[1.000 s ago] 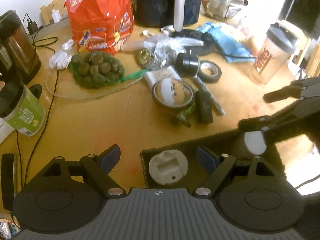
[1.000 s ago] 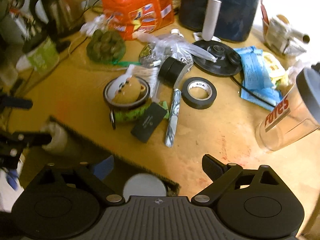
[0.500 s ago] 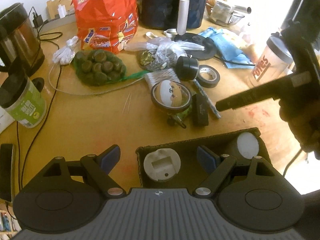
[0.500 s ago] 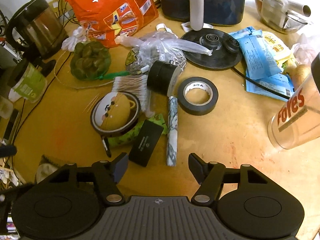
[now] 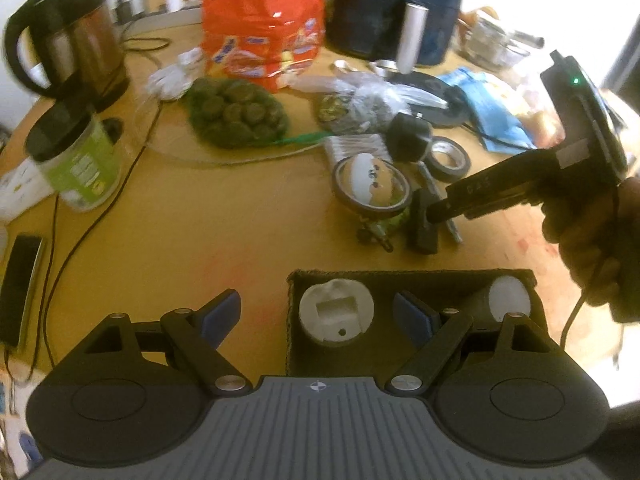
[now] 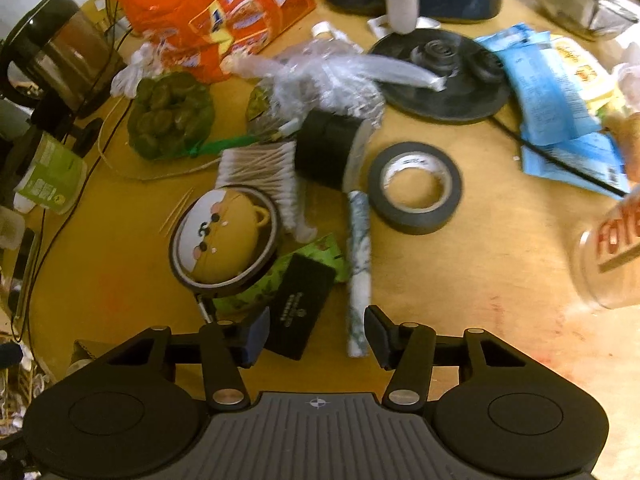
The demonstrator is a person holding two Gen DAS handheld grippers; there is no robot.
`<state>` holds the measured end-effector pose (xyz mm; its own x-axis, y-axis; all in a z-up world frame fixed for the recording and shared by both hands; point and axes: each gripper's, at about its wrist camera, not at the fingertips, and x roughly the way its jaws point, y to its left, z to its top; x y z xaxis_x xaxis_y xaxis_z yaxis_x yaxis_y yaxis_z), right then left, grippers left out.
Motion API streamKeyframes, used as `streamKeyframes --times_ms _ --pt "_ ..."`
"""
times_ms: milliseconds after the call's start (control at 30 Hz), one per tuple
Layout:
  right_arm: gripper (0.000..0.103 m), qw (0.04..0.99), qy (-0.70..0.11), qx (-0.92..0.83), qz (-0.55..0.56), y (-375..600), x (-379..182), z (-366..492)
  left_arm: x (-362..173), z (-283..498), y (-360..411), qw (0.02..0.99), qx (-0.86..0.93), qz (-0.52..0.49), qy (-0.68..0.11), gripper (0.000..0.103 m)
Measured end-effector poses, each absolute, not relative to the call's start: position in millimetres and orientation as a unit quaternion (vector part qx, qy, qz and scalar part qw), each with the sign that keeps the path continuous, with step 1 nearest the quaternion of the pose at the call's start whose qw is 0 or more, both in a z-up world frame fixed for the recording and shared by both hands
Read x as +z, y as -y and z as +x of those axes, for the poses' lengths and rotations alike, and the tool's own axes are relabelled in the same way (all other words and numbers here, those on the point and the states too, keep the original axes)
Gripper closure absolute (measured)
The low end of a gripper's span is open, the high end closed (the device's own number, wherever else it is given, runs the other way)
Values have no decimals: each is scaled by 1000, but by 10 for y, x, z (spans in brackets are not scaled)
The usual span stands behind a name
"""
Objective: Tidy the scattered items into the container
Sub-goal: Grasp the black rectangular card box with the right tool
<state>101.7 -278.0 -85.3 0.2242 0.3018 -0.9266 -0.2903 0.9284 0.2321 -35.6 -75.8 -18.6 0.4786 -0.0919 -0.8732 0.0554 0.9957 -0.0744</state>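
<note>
A dark box sits at the near table edge and holds a white round lid and a white-capped cylinder. My left gripper is open and empty over the box's left wall. My right gripper is open and empty, low over a black flat case and a patterned pen; it also shows in the left wrist view. Beyond lie a round tin with a cartoon face, a black tape roll, a black jar and cotton swabs.
A kettle, a green-labelled jar, a phone and cables stand at the left. An orange snack bag, a net of green balls, an air fryer, blue packets and a shaker bottle ring the table.
My right gripper has left the box, where the white-capped cylinder now rests, and moved forward and down over the black case and pen. My left gripper has barely moved.
</note>
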Motion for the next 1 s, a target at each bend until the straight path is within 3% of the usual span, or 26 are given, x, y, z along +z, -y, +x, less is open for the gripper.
streamKeyframes --times_ms 267,500,567,1000 --pt "60 767 -614 183 17 2634 -1079 1135 -253 -568 729 852 -2 -34 -522 19" --pt "63 768 -618 165 25 2609 -1132 1142 -114 -638 845 864 0 9 -503 19" --pt "69 768 -619 163 23 2611 -1122 1131 -98 -625 893 866 -5 15 -500 19" --pt "69 801 -580 145 38 3088 -707 921 -93 -313 1070 865 -58 49 -496 19"
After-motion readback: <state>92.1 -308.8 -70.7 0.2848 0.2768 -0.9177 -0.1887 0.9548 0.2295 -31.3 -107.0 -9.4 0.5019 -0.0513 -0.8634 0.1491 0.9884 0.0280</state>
